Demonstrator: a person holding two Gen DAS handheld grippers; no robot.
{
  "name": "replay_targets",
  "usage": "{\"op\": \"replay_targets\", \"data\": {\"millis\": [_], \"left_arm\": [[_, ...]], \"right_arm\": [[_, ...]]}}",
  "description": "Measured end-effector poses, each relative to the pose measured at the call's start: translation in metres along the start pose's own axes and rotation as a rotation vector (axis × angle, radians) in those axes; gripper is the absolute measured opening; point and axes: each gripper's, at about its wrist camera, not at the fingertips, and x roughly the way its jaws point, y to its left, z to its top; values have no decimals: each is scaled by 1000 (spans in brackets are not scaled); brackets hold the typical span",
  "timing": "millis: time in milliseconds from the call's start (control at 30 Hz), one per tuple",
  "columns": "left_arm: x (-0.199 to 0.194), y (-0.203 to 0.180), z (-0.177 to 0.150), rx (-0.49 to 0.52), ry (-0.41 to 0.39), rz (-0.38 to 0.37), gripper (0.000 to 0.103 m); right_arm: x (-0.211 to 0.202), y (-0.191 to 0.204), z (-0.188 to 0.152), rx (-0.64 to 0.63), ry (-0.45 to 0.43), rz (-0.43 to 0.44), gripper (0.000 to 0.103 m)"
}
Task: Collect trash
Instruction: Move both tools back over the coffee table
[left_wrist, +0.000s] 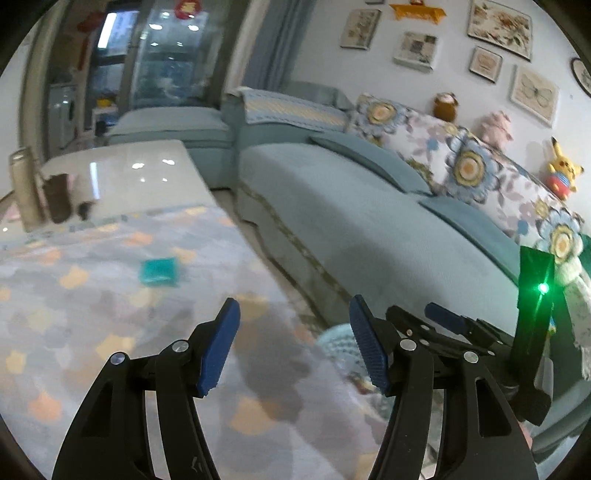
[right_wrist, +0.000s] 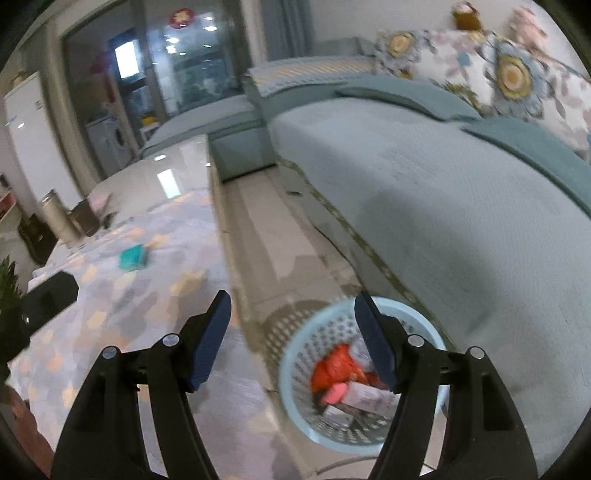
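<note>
A small teal packet lies on the patterned tablecloth; it also shows in the right wrist view. My left gripper is open and empty above the table's near right part, well short of the packet. My right gripper is open and empty, over the gap between table and sofa. A light blue perforated waste basket stands on the floor below it, holding orange, pink and white trash. The basket's rim shows in the left wrist view. The right gripper appears there too.
A teal sofa with floral cushions runs along the right. On the table's far end stand a metal flask and a dark cup. A black object and a green plant sit at the table's left.
</note>
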Motion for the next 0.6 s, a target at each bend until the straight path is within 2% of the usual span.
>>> {"op": "replay_targets", "data": {"millis": [133, 233, 300, 367, 533, 600], "left_arm": [[-18, 42, 5, -60, -37, 54, 60], [-31, 75, 5, -92, -66, 138, 60], [-42, 97, 3, -106, -97, 237, 60], [-52, 119, 1, -133, -123, 298, 60], [-56, 159, -7, -207, -133, 374, 60], [-54, 171, -14, -200, -133, 416, 60]], "right_arm": [[8, 41, 7, -72, -6, 45, 65], [17, 78, 12, -134, -5, 84, 65], [23, 101, 14, -171, -4, 102, 65], [33, 126, 17, -213, -2, 128, 65], [57, 177, 19, -278, 3, 170, 65], [68, 192, 20, -289, 12, 186, 65]]}}
